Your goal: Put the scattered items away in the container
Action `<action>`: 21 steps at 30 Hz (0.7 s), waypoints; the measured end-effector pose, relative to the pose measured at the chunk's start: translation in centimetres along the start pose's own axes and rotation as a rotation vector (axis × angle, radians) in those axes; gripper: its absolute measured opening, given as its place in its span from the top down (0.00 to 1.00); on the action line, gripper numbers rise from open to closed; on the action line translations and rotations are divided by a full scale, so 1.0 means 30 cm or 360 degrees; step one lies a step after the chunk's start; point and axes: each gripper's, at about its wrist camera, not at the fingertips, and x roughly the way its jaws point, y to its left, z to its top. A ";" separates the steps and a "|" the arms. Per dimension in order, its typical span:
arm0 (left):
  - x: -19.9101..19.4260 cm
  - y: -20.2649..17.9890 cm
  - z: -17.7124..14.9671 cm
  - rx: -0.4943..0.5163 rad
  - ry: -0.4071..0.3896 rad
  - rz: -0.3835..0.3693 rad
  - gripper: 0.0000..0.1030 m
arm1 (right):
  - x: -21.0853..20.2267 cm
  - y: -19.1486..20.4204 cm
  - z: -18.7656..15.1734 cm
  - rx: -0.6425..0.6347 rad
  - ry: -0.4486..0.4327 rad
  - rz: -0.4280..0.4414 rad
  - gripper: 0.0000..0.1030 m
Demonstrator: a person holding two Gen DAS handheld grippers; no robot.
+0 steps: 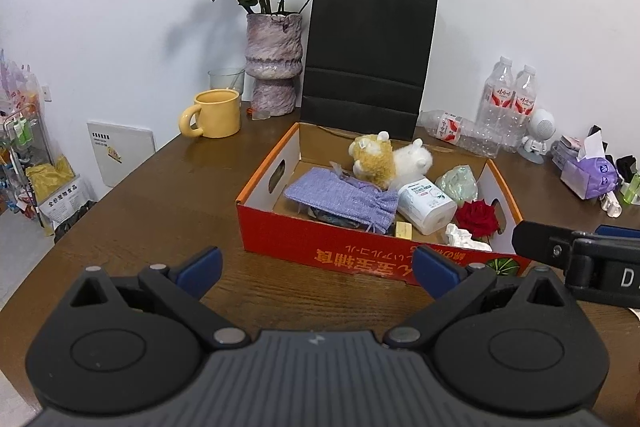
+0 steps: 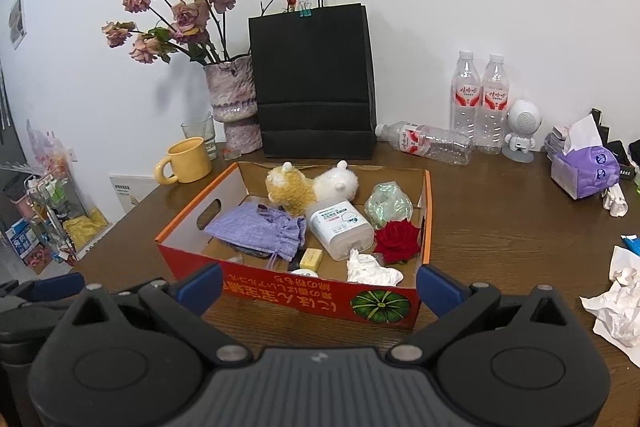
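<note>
An orange cardboard box (image 1: 264,167) (image 2: 192,215) sits on the brown table. Inside lie a purple pouch (image 1: 344,197) (image 2: 256,227), two plush toys (image 1: 388,157) (image 2: 312,183), a white wipes pack (image 1: 426,205) (image 2: 340,225), a red rose (image 1: 478,219) (image 2: 398,241), a green wrapped thing (image 1: 458,183) (image 2: 390,205), a crumpled tissue (image 1: 464,237) (image 2: 372,269) and a small yellow block (image 1: 404,229) (image 2: 311,257). My left gripper (image 1: 316,267) is open and empty, just short of the box's near wall. My right gripper (image 2: 318,285) is open and empty too, at the same wall.
Behind the box stand a black paper bag (image 1: 368,55) (image 2: 314,83), a vase of dried roses (image 1: 274,63) (image 2: 234,103), a yellow mug (image 1: 216,113) (image 2: 188,159) and water bottles (image 1: 508,95) (image 2: 478,99). A purple tissue pack (image 2: 584,167) and crumpled paper (image 2: 618,303) lie right.
</note>
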 end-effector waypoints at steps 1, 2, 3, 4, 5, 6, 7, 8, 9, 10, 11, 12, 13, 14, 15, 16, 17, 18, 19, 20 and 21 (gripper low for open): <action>0.000 0.001 0.000 -0.0005 0.0007 0.0000 0.00 | 0.000 -0.002 0.000 0.0005 0.0006 0.0002 0.00; 0.002 0.002 0.000 -0.0010 0.0014 -0.0002 0.00 | 0.000 -0.004 0.000 0.0010 0.0011 0.0002 0.00; 0.002 0.002 0.000 -0.0013 0.0019 -0.0005 0.00 | 0.000 -0.005 0.000 0.0014 0.0014 0.0001 0.00; 0.003 0.002 0.000 -0.0014 0.0023 -0.0006 0.00 | -0.001 -0.007 -0.001 0.0014 0.0015 -0.0001 0.00; 0.003 0.001 0.000 -0.0011 0.0025 -0.0005 0.00 | -0.002 -0.006 0.000 0.0014 0.0014 -0.0004 0.00; 0.002 -0.001 0.001 -0.0008 0.0024 -0.0002 0.00 | -0.003 -0.006 -0.001 0.0014 0.0014 -0.0008 0.00; 0.001 -0.002 0.002 -0.0007 0.0022 0.0000 0.00 | -0.003 -0.007 0.000 0.0017 0.0015 -0.0009 0.00; 0.001 -0.003 0.003 -0.0005 0.0021 0.0001 0.00 | -0.003 -0.009 0.000 0.0022 0.0017 -0.0007 0.00; 0.001 -0.004 0.004 -0.0005 0.0022 0.0001 0.00 | -0.004 -0.012 0.001 0.0025 0.0018 -0.0005 0.00; 0.000 -0.005 0.004 -0.0006 0.0021 0.0000 0.00 | -0.005 -0.014 0.002 0.0026 0.0020 -0.0004 0.00; 0.001 -0.004 0.005 -0.0005 0.0021 -0.0001 0.00 | -0.005 -0.015 0.002 0.0029 0.0020 -0.0003 0.00; 0.002 -0.004 0.005 -0.0005 0.0022 0.0000 0.00 | -0.004 -0.013 0.002 0.0030 0.0020 -0.0004 0.00; 0.002 -0.005 0.005 -0.0005 0.0022 -0.0001 0.00 | -0.004 -0.013 0.002 0.0030 0.0020 -0.0004 0.00; 0.002 -0.006 0.005 -0.0004 0.0022 -0.0002 0.00 | -0.004 -0.015 0.002 0.0031 0.0021 -0.0005 0.00; 0.002 -0.006 0.004 -0.0003 0.0023 -0.0003 0.00 | -0.003 -0.016 0.002 0.0032 0.0022 -0.0007 0.00; 0.003 -0.008 0.005 -0.0003 0.0025 -0.0005 0.00 | -0.002 -0.017 0.002 0.0032 0.0024 -0.0008 0.00; 0.005 -0.009 0.005 -0.0002 0.0027 -0.0008 0.00 | -0.001 -0.018 0.003 0.0034 0.0024 -0.0010 0.00; 0.007 -0.010 0.006 0.0000 0.0028 -0.0010 0.00 | -0.001 -0.019 0.003 0.0036 0.0024 -0.0014 0.00; 0.009 -0.011 0.005 0.0002 0.0028 -0.0011 0.00 | -0.001 -0.019 0.003 0.0038 0.0024 -0.0017 0.00; 0.010 -0.012 0.005 0.0004 0.0029 -0.0013 0.00 | -0.001 -0.019 0.003 0.0039 0.0022 -0.0020 0.00; 0.012 -0.012 0.004 0.0004 0.0032 -0.0014 0.00 | -0.001 -0.019 0.002 0.0040 0.0023 -0.0020 0.00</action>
